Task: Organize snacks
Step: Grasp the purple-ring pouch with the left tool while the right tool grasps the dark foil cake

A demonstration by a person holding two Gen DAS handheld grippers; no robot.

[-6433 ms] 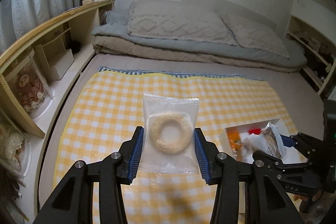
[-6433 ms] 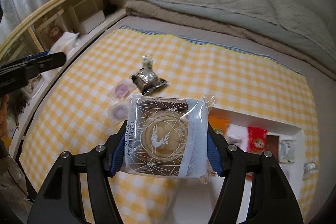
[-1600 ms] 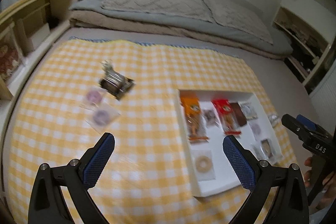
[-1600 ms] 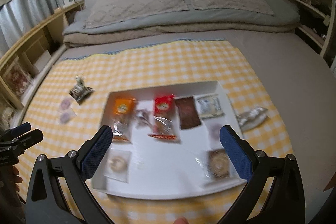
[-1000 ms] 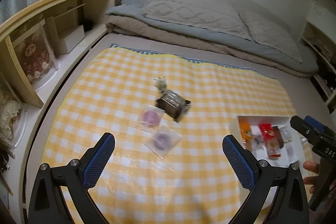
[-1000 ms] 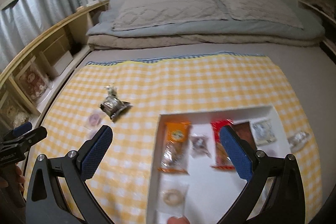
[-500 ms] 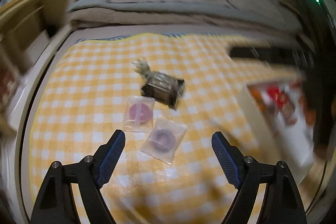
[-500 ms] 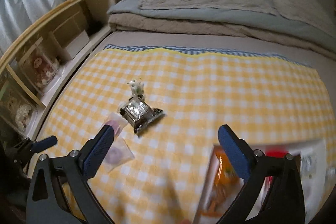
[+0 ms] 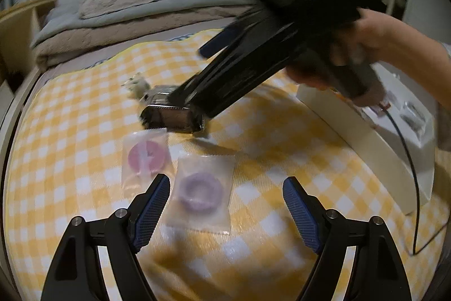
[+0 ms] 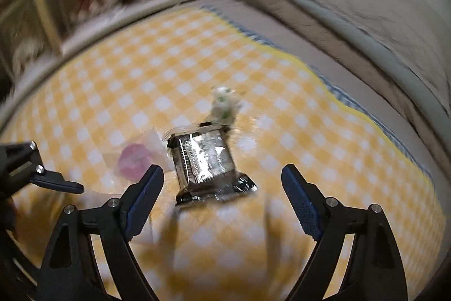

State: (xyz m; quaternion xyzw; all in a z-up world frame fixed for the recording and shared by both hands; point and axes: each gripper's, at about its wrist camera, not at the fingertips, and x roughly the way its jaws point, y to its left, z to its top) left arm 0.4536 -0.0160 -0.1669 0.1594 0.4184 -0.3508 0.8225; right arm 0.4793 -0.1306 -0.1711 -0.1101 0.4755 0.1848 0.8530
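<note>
On the yellow checked cloth point(image 9: 70, 114) lie a purple ring snack in a clear bag point(image 9: 200, 191), a pink ring snack bag point(image 9: 145, 157), a dark foil-wrapped snack point(image 9: 172, 116) and a small pale wrapped sweet point(image 9: 138, 85). My left gripper point(image 9: 227, 205) is open and empty, low over the purple ring bag. My right gripper point(image 10: 222, 193) is open and empty, just above the dark snack point(image 10: 204, 160). The pink ring bag point(image 10: 134, 160) and the sweet point(image 10: 224, 102) also show in the right wrist view.
A white tray point(image 9: 375, 143) holding snacks stands to the right on the cloth. Folded bedding and pillows point(image 9: 135, 2) lie at the back. Wooden shelves point(image 10: 56, 4) run along the left side. The right gripper body point(image 9: 253, 69) crosses the left wrist view.
Both grippers let go of their snacks into the tray earlier. In the last second both swung left and came down over the loose snacks; the right gripper now hangs over the dark snack.
</note>
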